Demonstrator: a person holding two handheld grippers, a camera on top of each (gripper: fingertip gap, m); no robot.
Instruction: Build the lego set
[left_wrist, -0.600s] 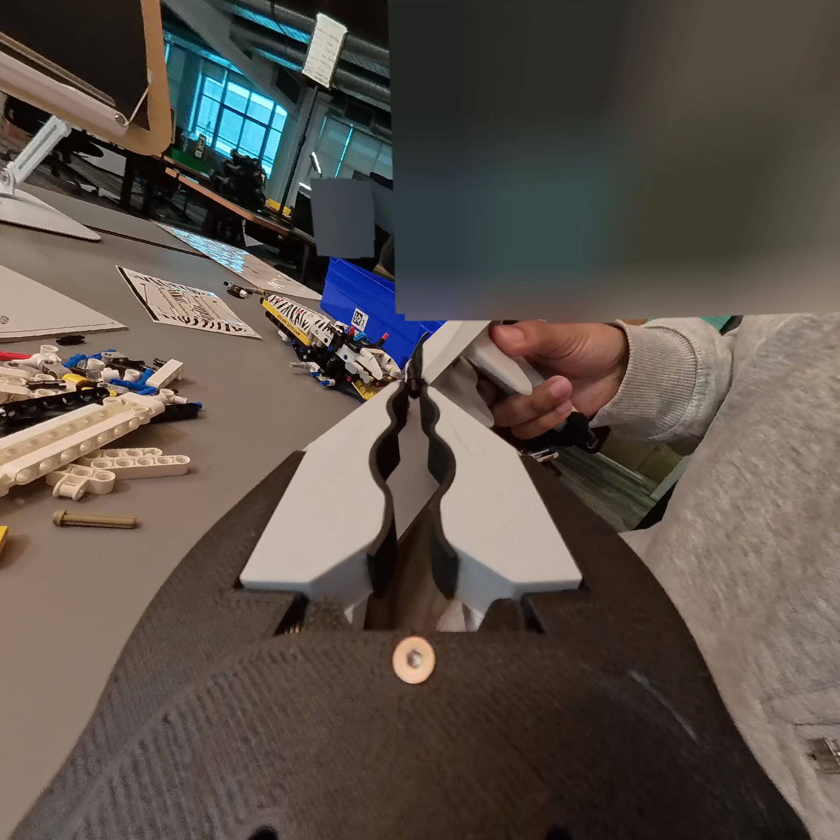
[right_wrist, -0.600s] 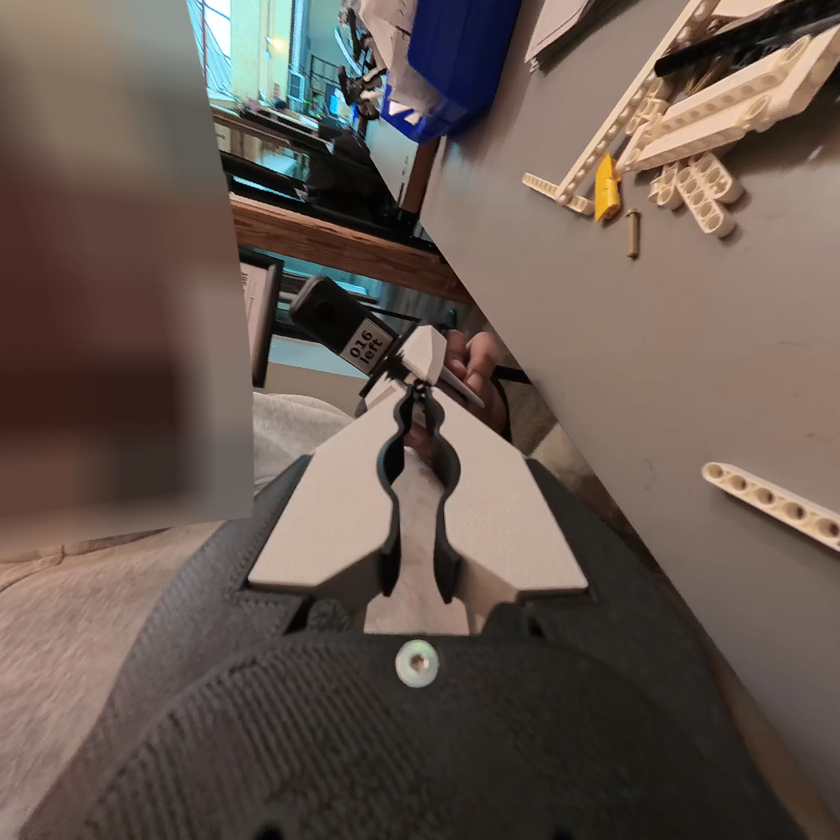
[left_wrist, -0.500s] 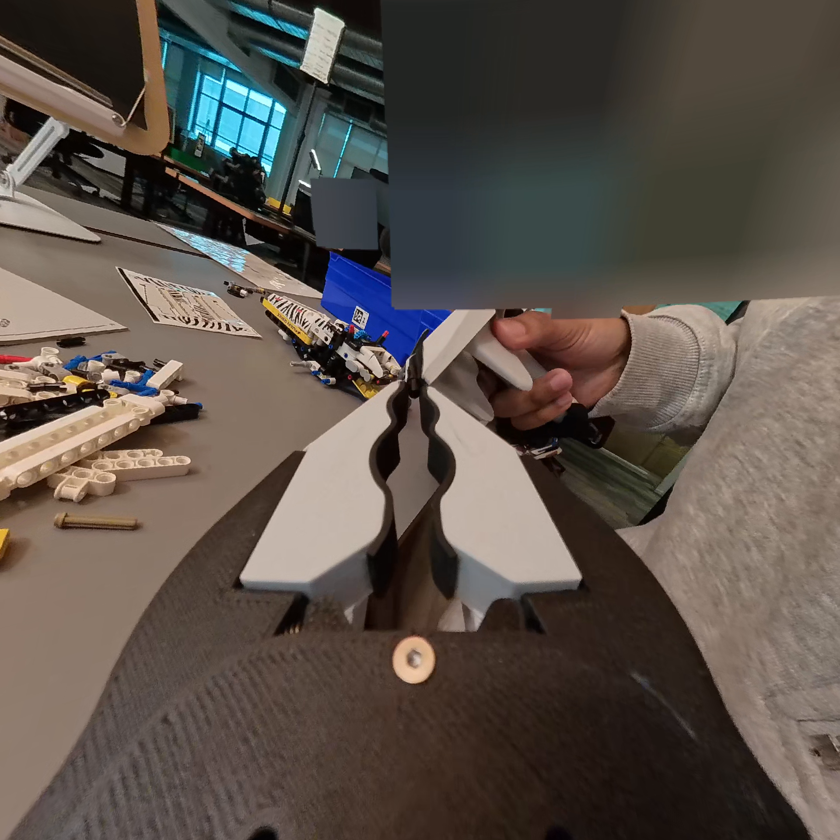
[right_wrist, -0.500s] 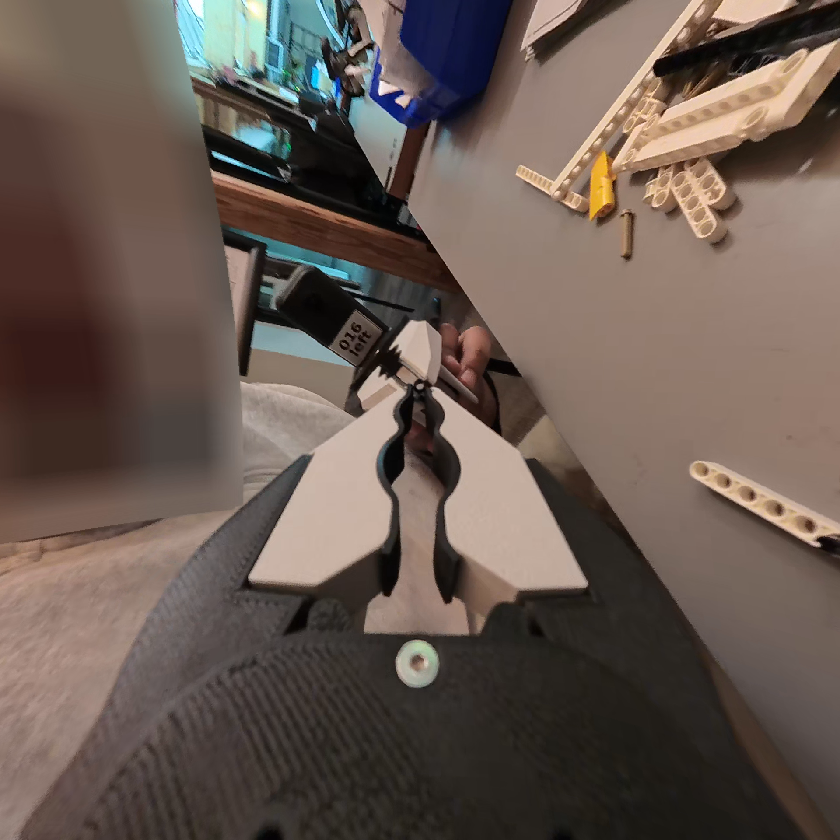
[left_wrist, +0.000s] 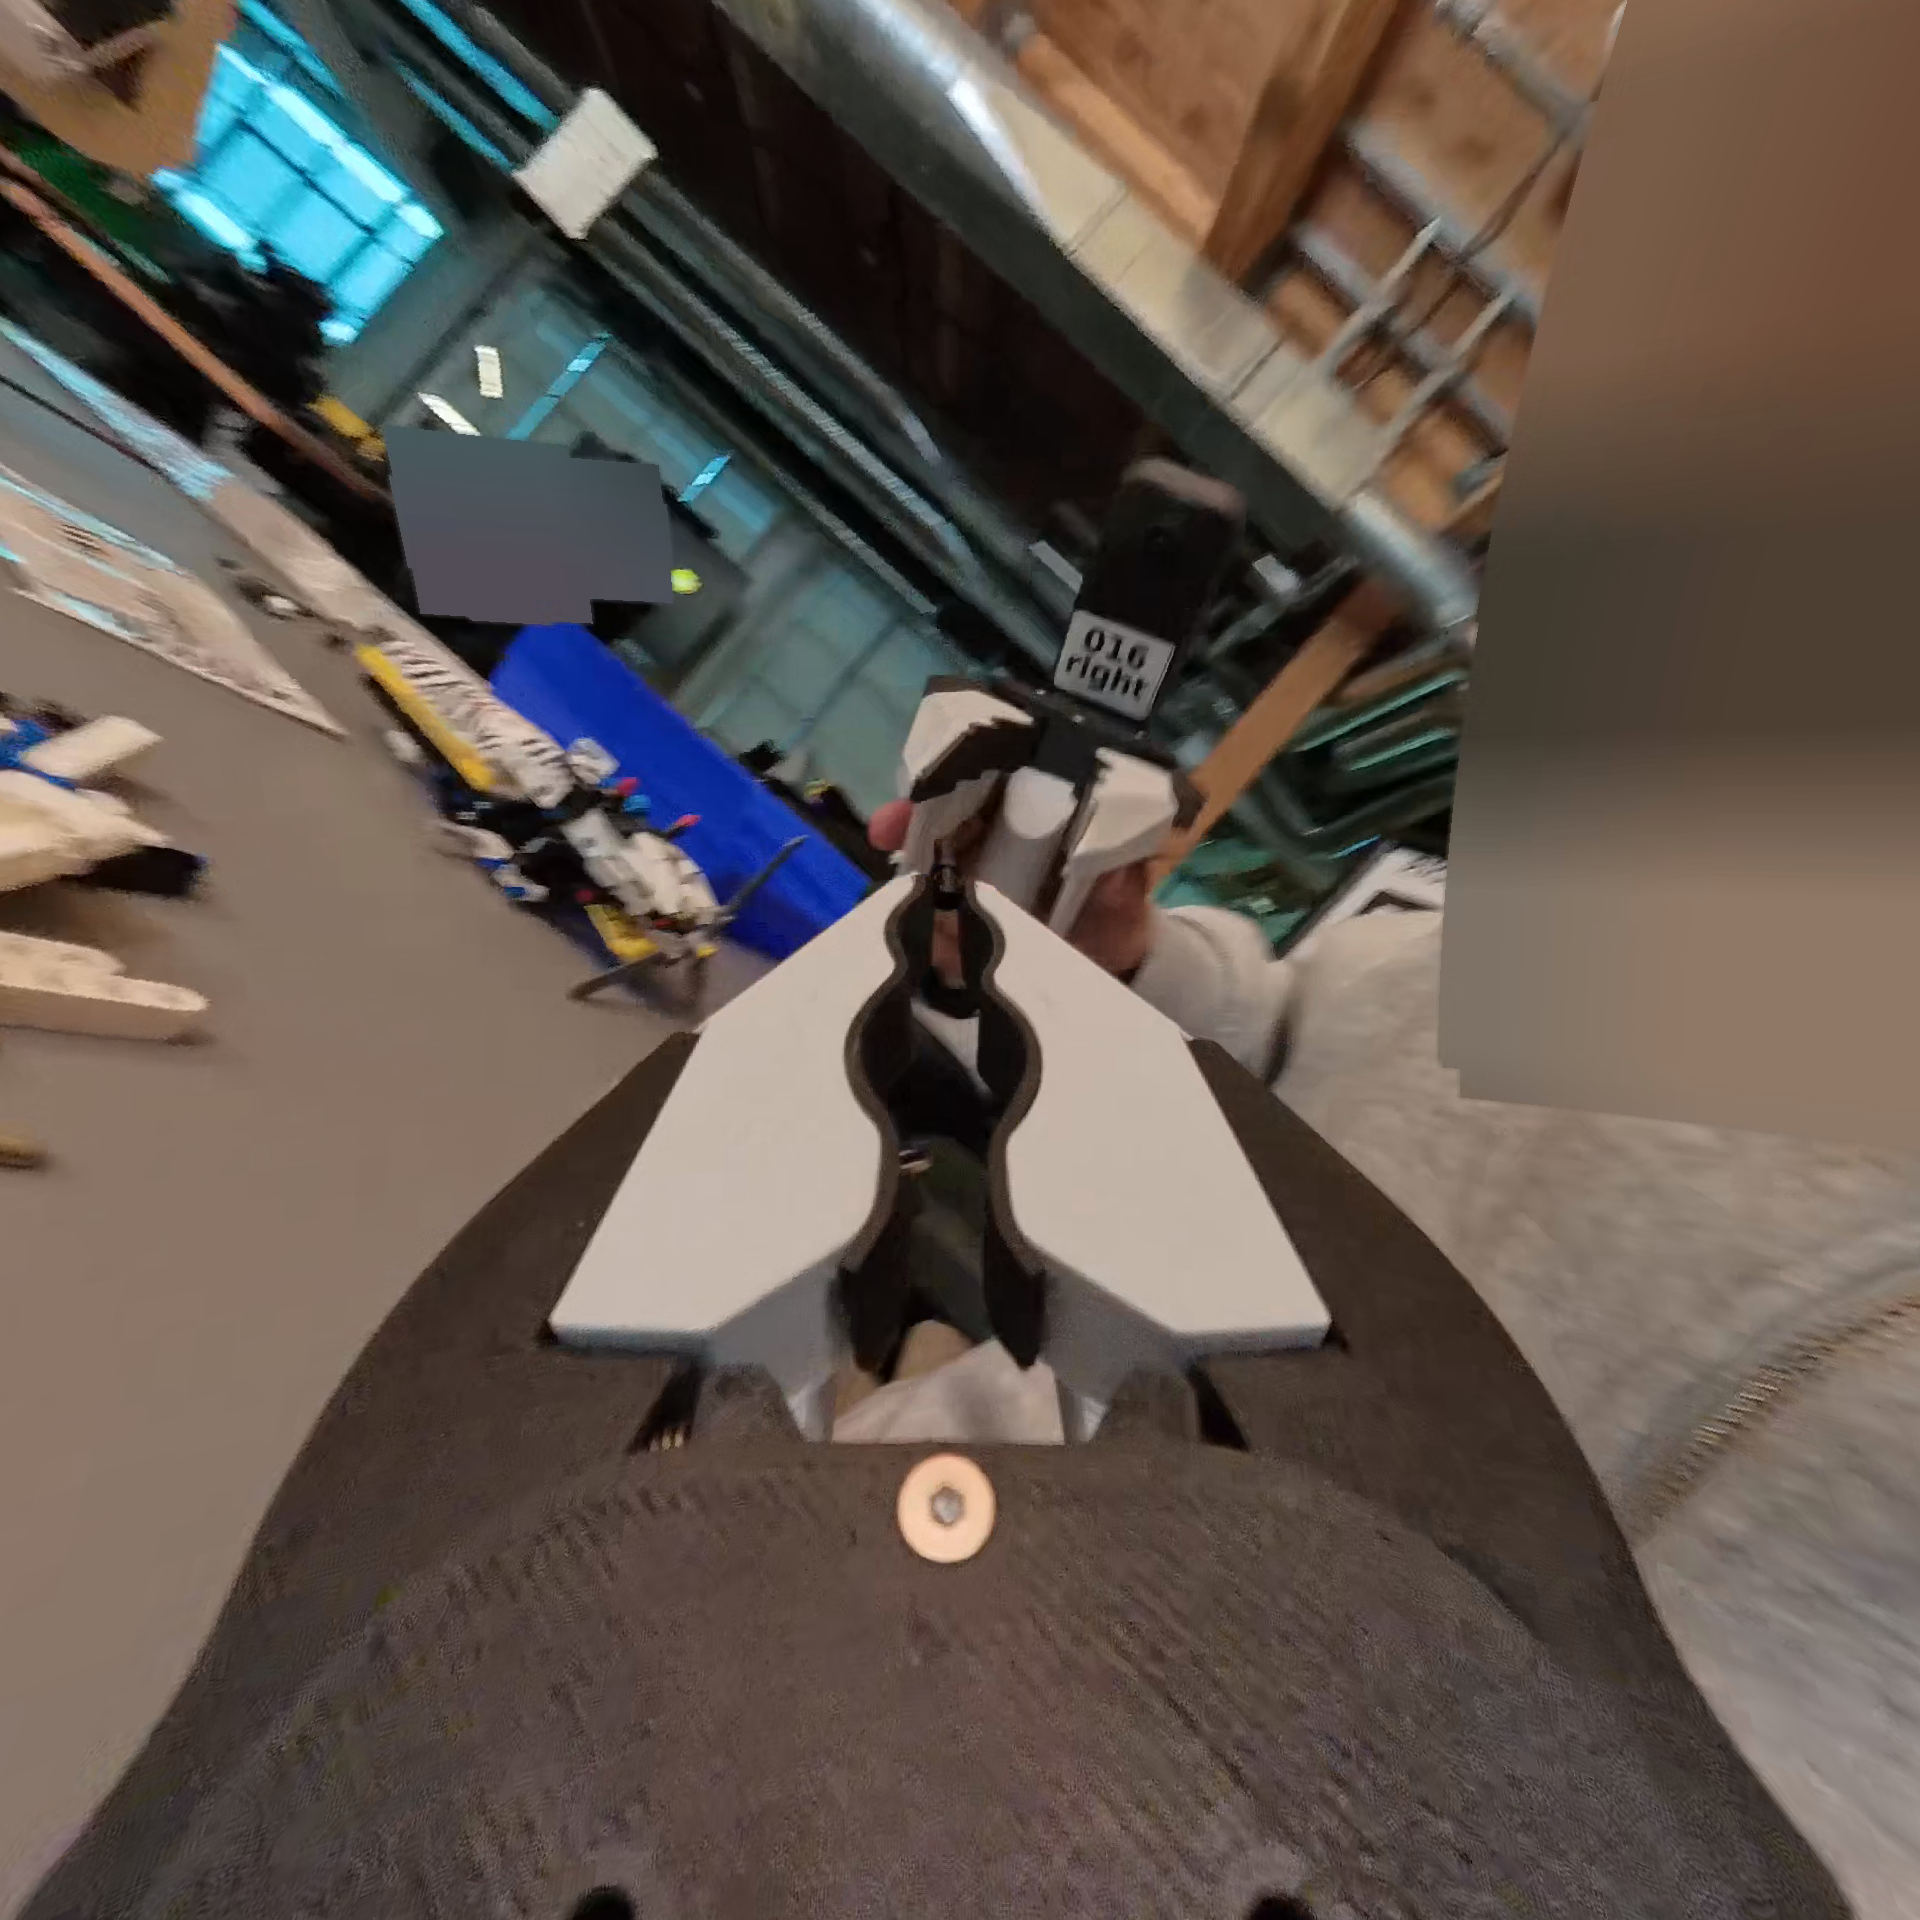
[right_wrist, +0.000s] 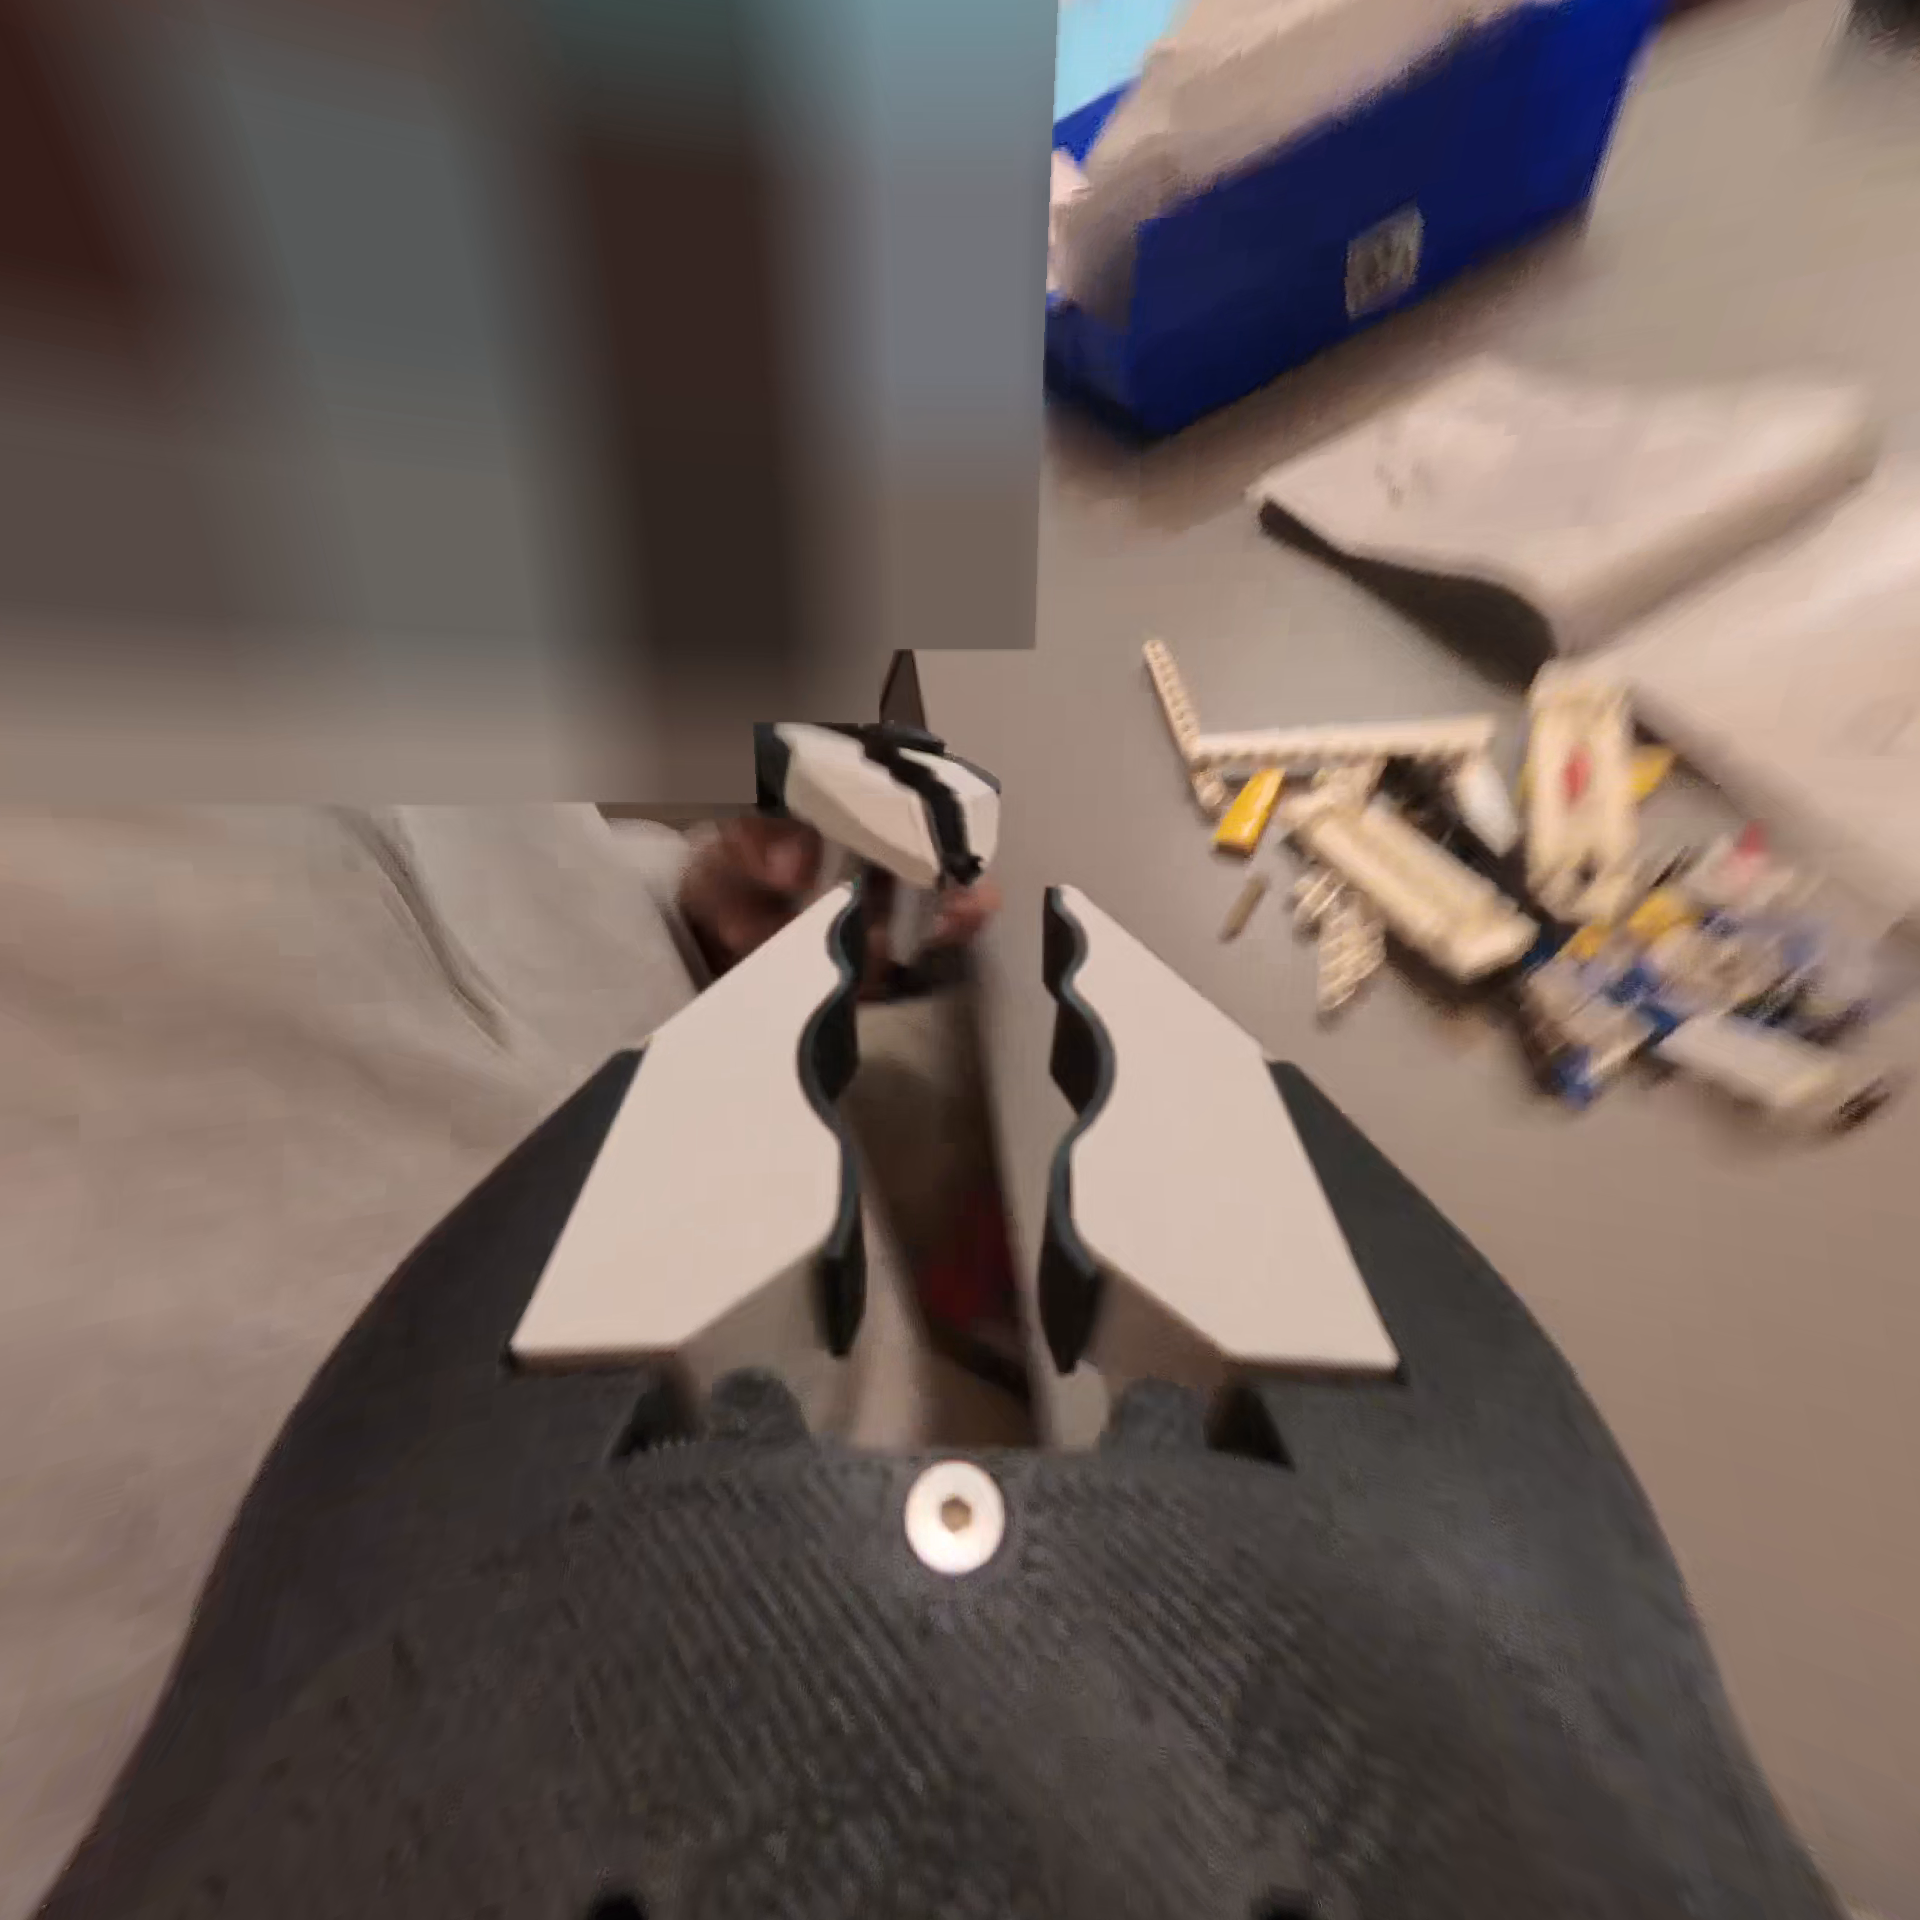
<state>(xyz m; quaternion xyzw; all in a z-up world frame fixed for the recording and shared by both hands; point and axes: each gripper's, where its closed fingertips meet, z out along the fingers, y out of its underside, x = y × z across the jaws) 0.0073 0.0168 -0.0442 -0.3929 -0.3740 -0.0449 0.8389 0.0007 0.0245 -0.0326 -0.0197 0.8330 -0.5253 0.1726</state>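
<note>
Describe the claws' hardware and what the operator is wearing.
Both claws, left and right, look identical: two flat light-grey wedge fingers with wavy black inner pads on a black ribbed body with one silver screw. The right claw's camera block bears a white label. The operator wears a light-grey knit sleeve.

The right gripper (right_wrist: 948, 899) let go and its jaws parted, leaving a small dark piece (left_wrist: 943, 894) pinched in the left gripper (left_wrist: 943, 883). Both grippers swung apart, and the views blurred.
</note>
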